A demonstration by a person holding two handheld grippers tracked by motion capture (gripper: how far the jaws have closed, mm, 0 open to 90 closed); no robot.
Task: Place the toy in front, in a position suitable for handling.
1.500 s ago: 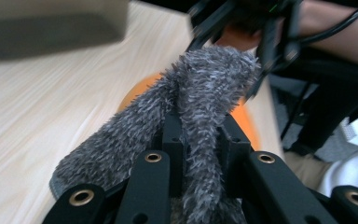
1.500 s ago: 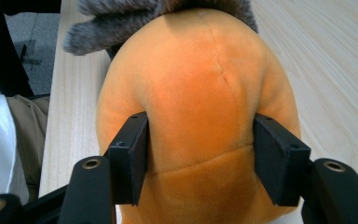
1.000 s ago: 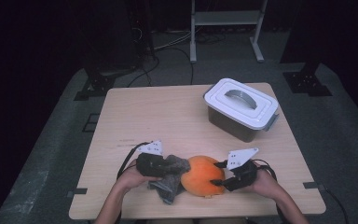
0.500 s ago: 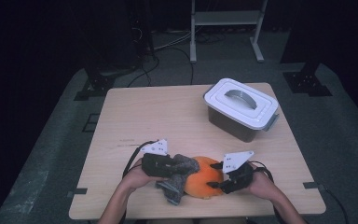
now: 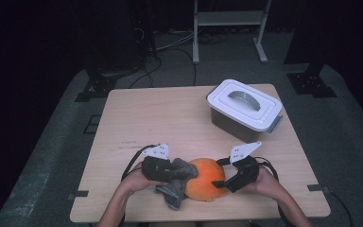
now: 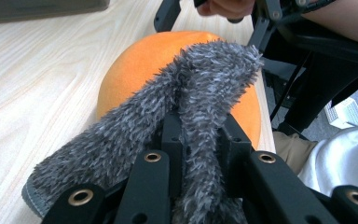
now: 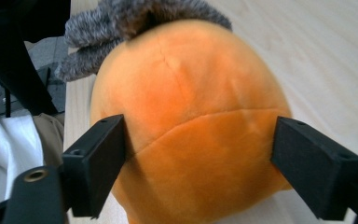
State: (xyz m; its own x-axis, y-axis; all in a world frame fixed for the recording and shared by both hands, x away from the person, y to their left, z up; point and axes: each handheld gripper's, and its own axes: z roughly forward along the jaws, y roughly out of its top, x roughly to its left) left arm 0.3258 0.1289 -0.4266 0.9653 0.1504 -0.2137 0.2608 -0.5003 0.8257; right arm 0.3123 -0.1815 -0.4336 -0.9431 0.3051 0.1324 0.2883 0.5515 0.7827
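Your orange plush ball (image 5: 207,179) sits on the bench (image 5: 170,118) near the front edge, about mid-width, w/ a grey fuzzy cloth (image 5: 176,182) draped against its left side. Your left gripper (image 6: 200,140) has its jaws clamped on a fold of that cloth, which runs up over the ball's top. Your right gripper (image 7: 198,156) has its jaws spread wide, one on each flank of the ball; the near-side jaw looks to be touching the plush, the other just beside it. Likely step: steady the ball while wiping it. Close the right gripper gently, approx at the ball's widest part, so it doesn't squirt out. Keep the cloth pinched deep. The lidded white box (image 5: 244,109) stands well apart, toward the far right corner.
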